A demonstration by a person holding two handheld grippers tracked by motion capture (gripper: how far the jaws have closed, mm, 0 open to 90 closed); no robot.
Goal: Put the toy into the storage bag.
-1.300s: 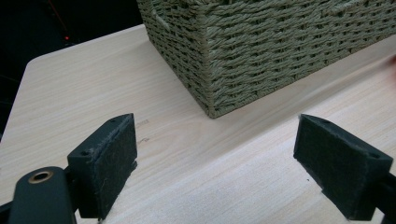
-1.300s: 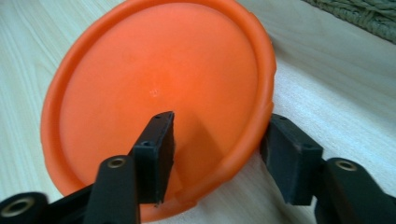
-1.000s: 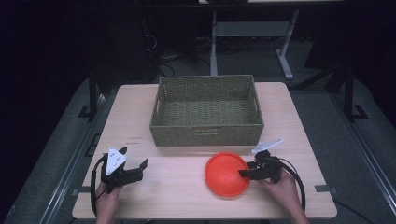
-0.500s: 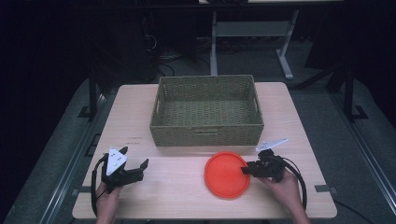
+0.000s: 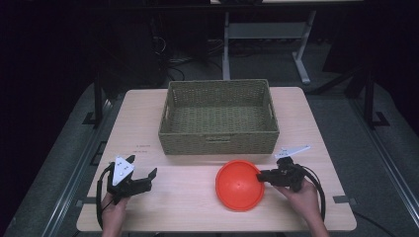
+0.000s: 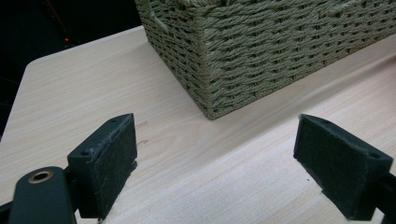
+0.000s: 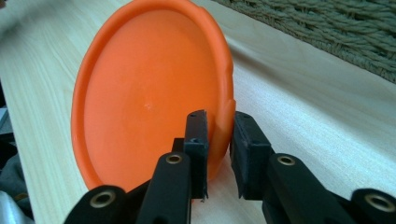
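Observation:
An orange plate [image 5: 239, 185] lies on the wooden table [image 5: 192, 207] in front of the woven basket [image 5: 220, 140]. My right gripper [image 5: 260, 176] reaches in from the right and holds the plate's right rim. Its jaws have just been closing with the rim between them. In the right gripper view the two pads [image 7: 196, 135] pinch the edge of the orange plate [image 7: 149, 102]. My left gripper [image 5: 143, 166] rests at the table's front left, open, with nothing between its jaws. The left gripper view has its pads [image 6: 343, 163] wide apart over bare wood, facing a corner of the basket [image 6: 280, 46].
The basket stands empty at the middle back of the table, with its front wall just behind the plate. Bare wood lies between the two grippers. A metal frame [image 5: 267, 29] and cables stand on the dark floor behind the table.
The right gripper has edged left onto the plate's rim, and its jaws have closed on it. The left gripper and the basket have stayed put.

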